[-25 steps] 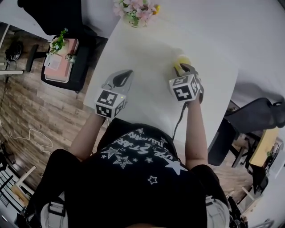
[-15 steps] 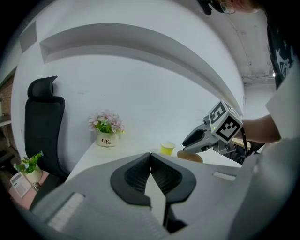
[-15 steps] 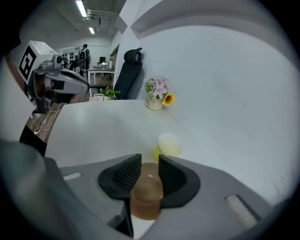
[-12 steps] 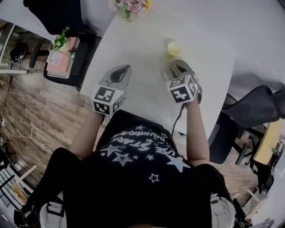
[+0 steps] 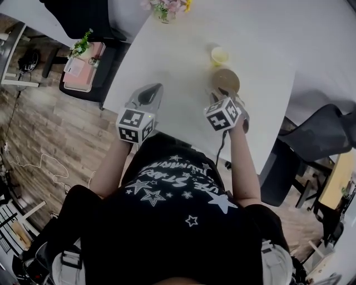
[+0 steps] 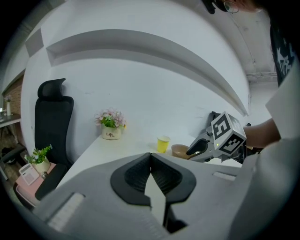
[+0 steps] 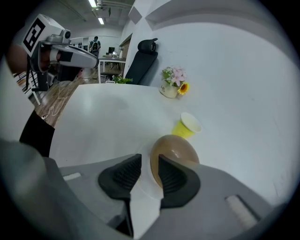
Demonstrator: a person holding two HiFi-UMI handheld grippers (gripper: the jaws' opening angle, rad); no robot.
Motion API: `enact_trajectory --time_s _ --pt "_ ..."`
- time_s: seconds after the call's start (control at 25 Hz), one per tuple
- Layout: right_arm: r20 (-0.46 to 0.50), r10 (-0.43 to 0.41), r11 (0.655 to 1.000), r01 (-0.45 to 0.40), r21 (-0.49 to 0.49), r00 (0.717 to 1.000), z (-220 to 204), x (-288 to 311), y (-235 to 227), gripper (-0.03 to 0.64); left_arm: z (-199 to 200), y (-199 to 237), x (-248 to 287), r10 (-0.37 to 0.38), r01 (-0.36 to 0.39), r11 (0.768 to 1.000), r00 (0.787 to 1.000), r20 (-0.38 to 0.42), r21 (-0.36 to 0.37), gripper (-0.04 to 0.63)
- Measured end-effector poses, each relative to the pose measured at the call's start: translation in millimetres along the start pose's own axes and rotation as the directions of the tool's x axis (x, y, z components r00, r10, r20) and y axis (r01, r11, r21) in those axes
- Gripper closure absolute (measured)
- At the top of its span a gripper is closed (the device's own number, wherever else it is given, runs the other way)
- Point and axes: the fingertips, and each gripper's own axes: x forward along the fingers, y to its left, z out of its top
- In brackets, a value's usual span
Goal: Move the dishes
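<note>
Table [image 5: 167,61]: white
Flower pot [image 5: 163,8]: pink blooms, at the table's far edge
Office chair [image 6: 52,123]: black, left of the table
Floor [image 5: 39,128]: wood planks

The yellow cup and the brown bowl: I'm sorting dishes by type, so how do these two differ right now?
The yellow cup is bright yellow; the brown bowl is tan-brown. The cup is narrow and taller, the bowl wider and lower. The bowl's rim sits between the parted jaws of the right gripper, while the cup stands free just beyond it. Both are upright on the white table.
</note>
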Motion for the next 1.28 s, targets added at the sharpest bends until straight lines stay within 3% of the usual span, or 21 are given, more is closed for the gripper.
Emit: enact_trajectory --time_s 0.36,0.44,0.68,0.88,1.28 --pt "-0.055 -0.078 0.989 0.07 -0.126 0.995 -13 13 -4 0.521 -1 -5 -7 0.017 -0.017 1.0 1.0 0.016 -0.006 0.586" --pt "-0.058 -0.089 0.987 0.081 -0.138 0.994 -12 13 -3 0.57 -2 -4 -9 0.019 -0.019 1.0 1.0 0.017 -0.005 0.584" --pt "-0.051 -0.098 0.989 0.091 -0.117 0.994 -13 11 -3 0.6 0 -4 -9 0.024 -0.024 1.0 0.999 0.023 -0.011 0.584" --pt "-0.019 -0.087 0.996 0.086 -0.04 0.996 -8 -1 -7 0.601 6 -4 -2 0.005 -0.004 1.0 1.0 0.03 -0.01 0.584" --pt "-0.02 -0.183 0.983 0.184 0.014 0.983 -12 -26 -57 0.601 20 -13 28 -0.062 0.062 0.998 0.997 0.042 0.003 0.585"
